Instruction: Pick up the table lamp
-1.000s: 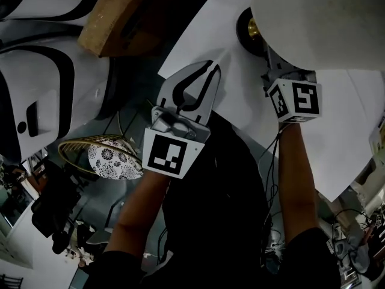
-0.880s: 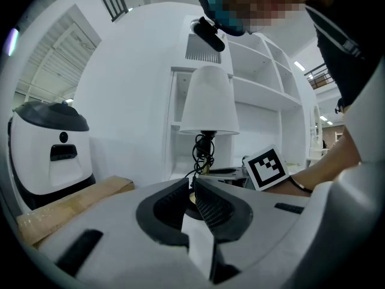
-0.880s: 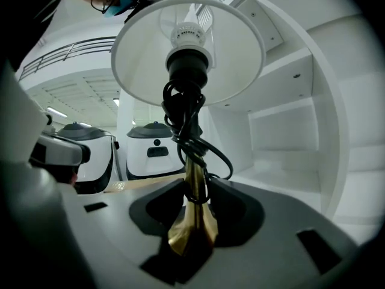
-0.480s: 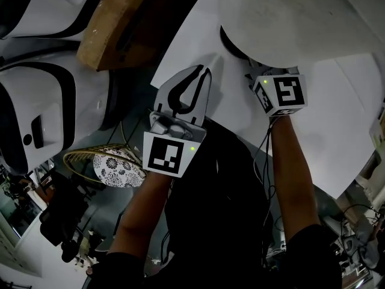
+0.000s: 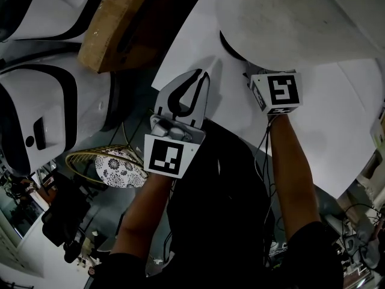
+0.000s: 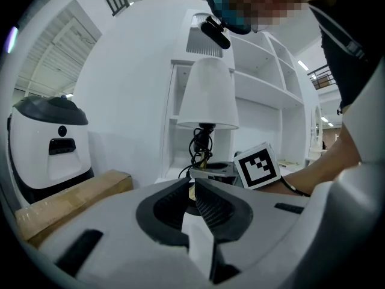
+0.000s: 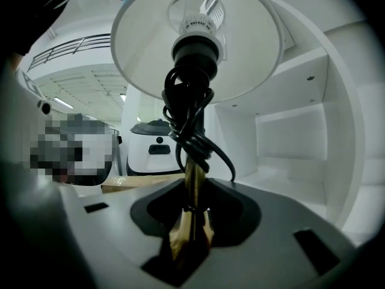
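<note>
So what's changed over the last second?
The right gripper slid further under the lampshade; its jaws are closing with the table lamp's brass stem between them. The left gripper stayed put, shut and empty.

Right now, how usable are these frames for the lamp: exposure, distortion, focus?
Head view: dim overall and dark below; only the white round lamp shade and the white tabletop read bright. Left gripper view: heavy fisheye, so the white shelving bows. Right gripper view: dark vignetted corners, and the thin brass lamp stem is close and soft.
</note>
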Motion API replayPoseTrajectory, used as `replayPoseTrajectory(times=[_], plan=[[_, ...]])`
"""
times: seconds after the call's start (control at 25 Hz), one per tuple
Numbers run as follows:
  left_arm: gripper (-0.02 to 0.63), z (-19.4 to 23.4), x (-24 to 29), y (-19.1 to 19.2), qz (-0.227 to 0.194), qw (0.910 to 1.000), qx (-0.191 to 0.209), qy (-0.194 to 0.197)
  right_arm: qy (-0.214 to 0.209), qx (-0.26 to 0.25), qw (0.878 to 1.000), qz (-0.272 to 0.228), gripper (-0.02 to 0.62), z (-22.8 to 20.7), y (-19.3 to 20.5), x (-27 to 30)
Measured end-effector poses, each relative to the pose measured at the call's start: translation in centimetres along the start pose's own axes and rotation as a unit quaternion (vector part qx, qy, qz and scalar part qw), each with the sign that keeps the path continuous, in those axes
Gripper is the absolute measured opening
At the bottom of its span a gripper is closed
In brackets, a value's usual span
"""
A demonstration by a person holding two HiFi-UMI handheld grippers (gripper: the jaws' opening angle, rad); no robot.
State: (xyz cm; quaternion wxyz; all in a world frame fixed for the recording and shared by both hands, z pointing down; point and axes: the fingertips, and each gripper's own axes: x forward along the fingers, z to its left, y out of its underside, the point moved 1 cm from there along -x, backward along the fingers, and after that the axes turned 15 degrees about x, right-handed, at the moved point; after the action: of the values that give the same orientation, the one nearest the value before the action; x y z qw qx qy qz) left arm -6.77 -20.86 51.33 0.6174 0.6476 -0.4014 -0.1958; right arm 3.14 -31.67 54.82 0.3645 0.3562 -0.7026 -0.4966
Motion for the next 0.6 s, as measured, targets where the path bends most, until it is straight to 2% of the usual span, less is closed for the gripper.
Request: replayPoseTrajectory(times=[0.4,0.6], plan=[[0.018,0.5,0.4,-0.9,-0.006,1.0,-0.002,0.002,0.006,-0.019,1.0,0.019,0.112,0.5,-0.5,0.3],[0.018,0.5,0.7,-1.7,-0.006,1.0,0.003,0.004,-0.014,-0.03,0.999,0.029,0.112,1.7,-0.8,0.4]])
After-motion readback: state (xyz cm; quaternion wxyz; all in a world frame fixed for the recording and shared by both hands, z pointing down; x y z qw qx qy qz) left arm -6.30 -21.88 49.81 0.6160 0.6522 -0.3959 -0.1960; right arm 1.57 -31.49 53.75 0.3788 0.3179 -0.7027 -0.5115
